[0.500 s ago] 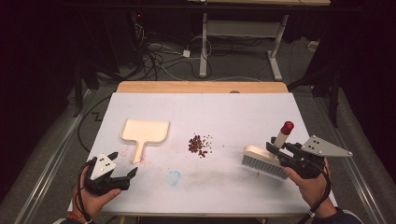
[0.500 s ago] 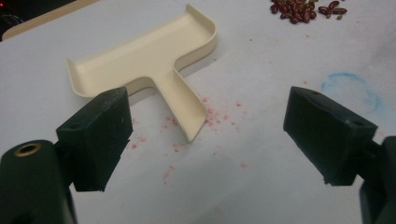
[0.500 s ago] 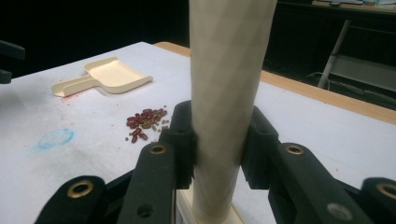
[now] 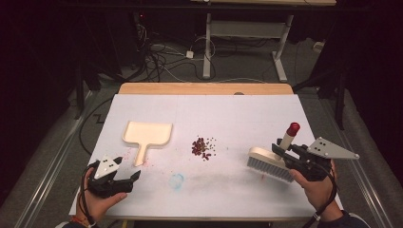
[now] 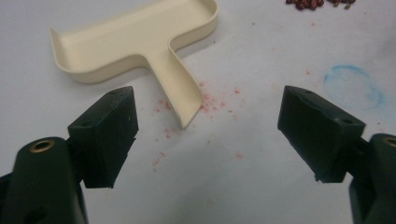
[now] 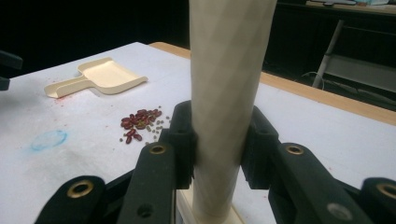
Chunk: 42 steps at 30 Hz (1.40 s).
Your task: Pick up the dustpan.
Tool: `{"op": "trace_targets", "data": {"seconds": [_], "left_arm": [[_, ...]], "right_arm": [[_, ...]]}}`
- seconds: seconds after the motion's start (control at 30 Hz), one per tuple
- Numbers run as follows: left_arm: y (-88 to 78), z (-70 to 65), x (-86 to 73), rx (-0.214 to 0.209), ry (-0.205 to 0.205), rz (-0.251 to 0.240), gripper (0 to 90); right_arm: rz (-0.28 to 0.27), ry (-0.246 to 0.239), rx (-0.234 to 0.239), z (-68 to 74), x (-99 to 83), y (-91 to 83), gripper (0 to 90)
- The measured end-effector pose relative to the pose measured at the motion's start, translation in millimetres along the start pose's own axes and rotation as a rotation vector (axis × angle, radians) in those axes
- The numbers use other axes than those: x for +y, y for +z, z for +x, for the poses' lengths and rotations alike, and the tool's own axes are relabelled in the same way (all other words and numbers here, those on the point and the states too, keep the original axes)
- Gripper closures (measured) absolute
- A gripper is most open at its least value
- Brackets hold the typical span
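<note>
On a white-covered table seen from the high view, a person works two hand-held grippers over a small heap of red beans lying near the middle of the surface. To the left of the heap rests a cream dustpan, its handle pointing toward the person, with faint pink specks scattered around the handle's end and a pale blue ring mark on the cover nearer the front edge. The left gripper sits low at the front left corner, just short of the dustpan handle, its jaws spread and empty. At the right, the right gripper is clamped on the pale handle of a brush, whose grey bristles rest on the table well to the right of the beans and whose handle ends in a red tip. From the left gripper view, the two black jaws stand wide apart with bare table between them; the dustpan lies just beyond, its handle end reaching toward the gap without touching either jaw, and the beans show at the top edge. From the right gripper view, the jaws press on both sides of the upright brush handle, with the beans and dustpan farther off to the left.
</note>
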<state>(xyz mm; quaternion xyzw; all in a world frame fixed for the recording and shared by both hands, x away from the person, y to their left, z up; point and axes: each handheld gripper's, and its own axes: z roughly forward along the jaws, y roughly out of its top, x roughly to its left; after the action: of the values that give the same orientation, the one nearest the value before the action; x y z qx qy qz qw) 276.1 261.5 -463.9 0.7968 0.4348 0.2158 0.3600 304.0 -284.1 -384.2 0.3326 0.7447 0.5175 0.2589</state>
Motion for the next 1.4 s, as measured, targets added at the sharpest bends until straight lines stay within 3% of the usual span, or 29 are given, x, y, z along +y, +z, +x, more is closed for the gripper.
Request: {"op": "trace_targets", "data": {"seconds": [0.1, 0.3, 0.43, 0.6, 0.77, 0.8, 1.0, 1.2, 1.4], "left_arm": [[7.1, 0.3, 2.6, 0.022, -0.007, 0.039, 21.8], [22.8, 5.8, 13.2, 0.007, -0.03, 0.081, 25.0], [35.2, 12.6, 20.3, 0.008, -0.069, 0.094, 24.5], [55.0, 18.6, 31.4, 0.021, -0.106, 0.15, 24.6], [77.7, 23.0, 38.7, 0.026, -0.143, 0.21, 32.1], [86.2, 26.3, 40.4, 0.023, -0.165, 0.223, 34.8], [88.0, 31.2, 42.5, 0.022, -0.179, 0.217, 44.6], [87.4, 34.0, 45.0, 0.032, -0.185, 0.243, 56.7], [88.2, 34.1, 44.7, 0.042, -0.174, 0.236, 63.3]], "right_arm": [[0.005, -0.006, 0.004, 0.9, -0.3, 0.8, 70.3], [0.011, -0.004, 0.002, 1.7, -0.8, 1.5, 70.3], [0.01, -0.006, 0.002, 1.7, -0.6, 2.0, 70.3], [0.017, -0.009, 0.0, 2.3, -0.7, 4.0, 70.3], [0.015, -0.009, -0.002, 2.7, -0.5, 3.5, 70.3], [0.012, -0.006, -0.004, 2.8, -0.4, 3.3, 70.3], [0.013, -0.005, -0.002, 2.5, -0.6, 2.9, 70.3], [0.015, -0.007, 0.0, 3.5, -0.7, 3.8, 70.2], [0.021, -0.009, 0.004, 4.4, -1.2, 5.4, 70.2]]}}
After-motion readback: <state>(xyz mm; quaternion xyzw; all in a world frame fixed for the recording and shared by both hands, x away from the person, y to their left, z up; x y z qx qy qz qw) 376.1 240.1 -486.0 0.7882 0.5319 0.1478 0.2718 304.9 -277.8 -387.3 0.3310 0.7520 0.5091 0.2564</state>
